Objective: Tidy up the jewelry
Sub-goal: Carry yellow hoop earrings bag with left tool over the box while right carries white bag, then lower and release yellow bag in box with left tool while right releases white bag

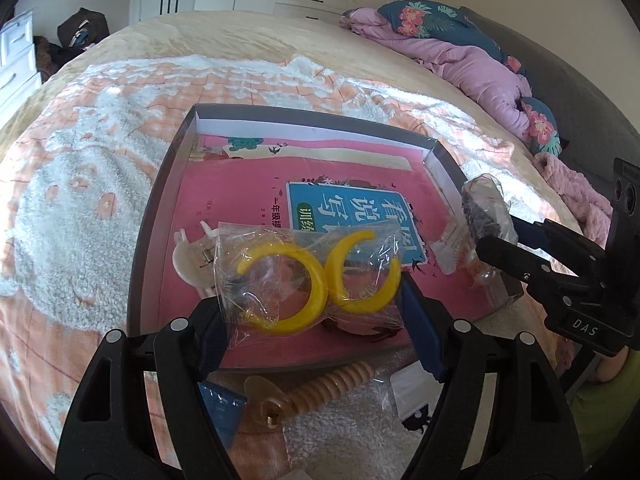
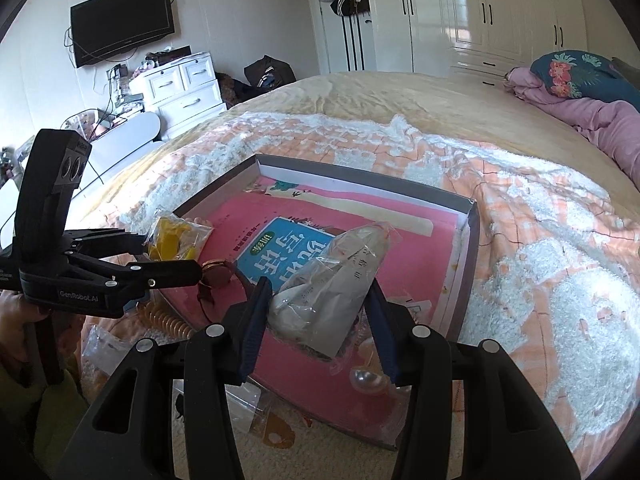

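Over a shallow box point(image 1: 168, 184) on a bed, the left gripper point(image 1: 312, 300) pinches a clear bag of yellow crescent earrings point(image 1: 308, 280); the right gripper point(image 2: 320, 312) clamps a crinkled clear packet point(image 2: 332, 288)

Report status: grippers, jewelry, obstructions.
Left gripper shut on yellow earring bag. Right gripper shut on clear packet. Both over box; nothing blocking.

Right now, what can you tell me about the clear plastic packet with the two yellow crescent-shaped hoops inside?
The clear plastic packet with two yellow crescent hoops is a crinkled, glossy, see-through bag. Inside, two bright yellow, smooth, plastic-looking open crescents lie side by side. The left gripper clamps the packet's lower part between its blue-padded fingers and holds it in the air, tilted, above the shallow dark-rimmed box with a pink book in it.
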A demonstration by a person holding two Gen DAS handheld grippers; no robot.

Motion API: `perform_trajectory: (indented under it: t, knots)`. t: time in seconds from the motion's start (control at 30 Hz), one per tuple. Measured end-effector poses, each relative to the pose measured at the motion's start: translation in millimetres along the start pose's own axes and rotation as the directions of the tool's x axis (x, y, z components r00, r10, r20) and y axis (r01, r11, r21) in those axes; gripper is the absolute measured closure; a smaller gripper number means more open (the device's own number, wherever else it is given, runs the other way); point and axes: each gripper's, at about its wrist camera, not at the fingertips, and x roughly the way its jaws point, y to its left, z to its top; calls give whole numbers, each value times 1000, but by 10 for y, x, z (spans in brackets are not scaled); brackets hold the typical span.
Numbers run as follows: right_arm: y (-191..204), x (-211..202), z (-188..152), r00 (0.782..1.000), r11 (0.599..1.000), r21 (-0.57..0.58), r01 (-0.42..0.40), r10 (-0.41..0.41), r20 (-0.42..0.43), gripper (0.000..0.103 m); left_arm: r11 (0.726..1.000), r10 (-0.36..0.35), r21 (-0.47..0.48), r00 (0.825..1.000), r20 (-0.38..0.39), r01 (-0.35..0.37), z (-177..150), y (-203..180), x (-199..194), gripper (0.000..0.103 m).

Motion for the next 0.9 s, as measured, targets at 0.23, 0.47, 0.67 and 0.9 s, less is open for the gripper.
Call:
perform_trajectory:
  t: [0.23, 0.47, 0.67, 0.9]
  knots:
    - [56, 184, 1, 999, 1000, -19, -14, 13, -34, 57, 1000, 5, -7, 1000, -18, -5, 64, 72, 116, 36]
    - [121, 304, -31, 998, 999, -36, -28, 26, -62, 57, 1000, -2, -14, 1000, -20, 2, 105, 135, 163, 36]
    - [159, 391, -45, 996, 998, -46, -34, 30, -90, 57, 1000, 1, -11, 1000, -24, -1, 179, 137, 212, 36]
    - [208, 402, -79, 994, 998, -52, -43, 38, -98, 52, 1000, -5, -15, 1000, -25, 5, 200, 140, 230, 36]
